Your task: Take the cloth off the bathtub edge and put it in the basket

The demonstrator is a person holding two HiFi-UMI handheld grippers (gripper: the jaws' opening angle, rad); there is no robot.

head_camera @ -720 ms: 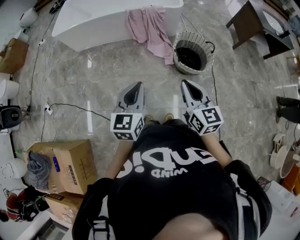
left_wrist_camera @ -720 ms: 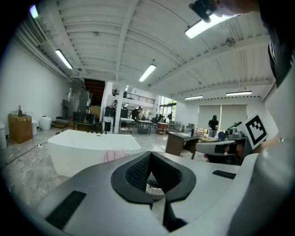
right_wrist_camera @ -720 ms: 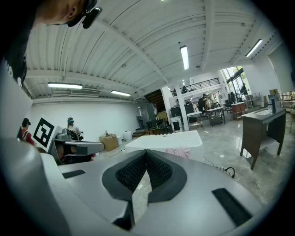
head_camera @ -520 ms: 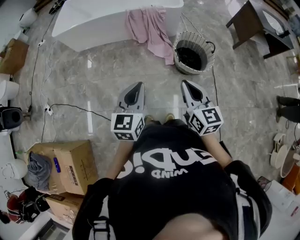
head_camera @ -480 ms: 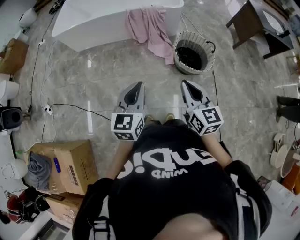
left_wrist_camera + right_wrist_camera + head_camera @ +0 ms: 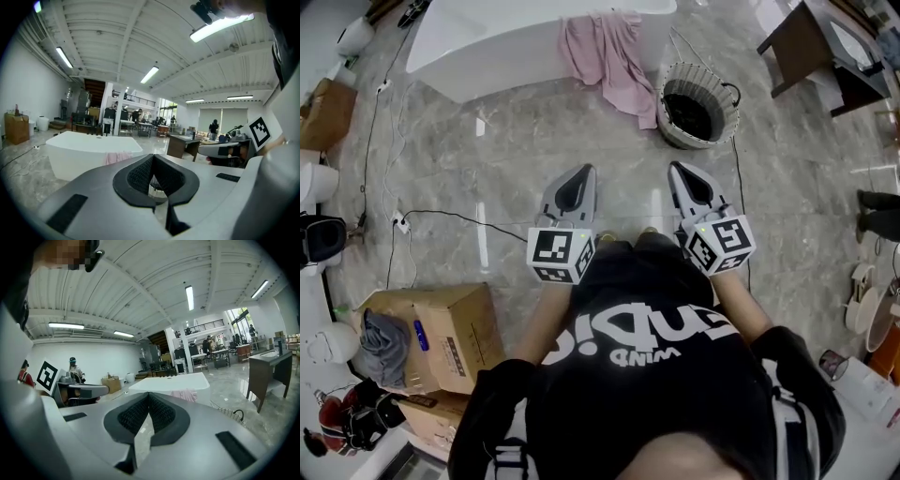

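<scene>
My left claw (image 6: 579,176) is pressed together with nothing between its pads, and my right claw (image 6: 682,173) is the same: pads meeting at the tips, empty. In the head view, both sit side by side in the middle of the frame, held out in front of my chest and pointing toward the top of the picture.

Beyond them lies a stretch of bare marble floor (image 6: 516,141). The bathtub (image 6: 487,37) runs along the top edge, well apart from both claws. The pink cloth (image 6: 605,52) is draped over its rim near the top centre, with one end hanging down the tub's outer wall toward the floor. The basket (image 6: 675,134) stands on the floor just beside that hanging end, at the upper right, and it looks empty inside. In the left gripper view the cloth (image 6: 117,157) shows as a pink patch against the white tub, left of centre. In the right gripper view the cloth (image 6: 185,394) hangs right of centre, with the basket (image 6: 225,411) below and to its right.

By my reckoning the task has not properly begun, and I am at the approach. Next I must close the gap to the tub, spread one claw, probably the right since it is nearer the basket, and pinch a thick fold of cloth at the rim so it lifts away whole
</scene>
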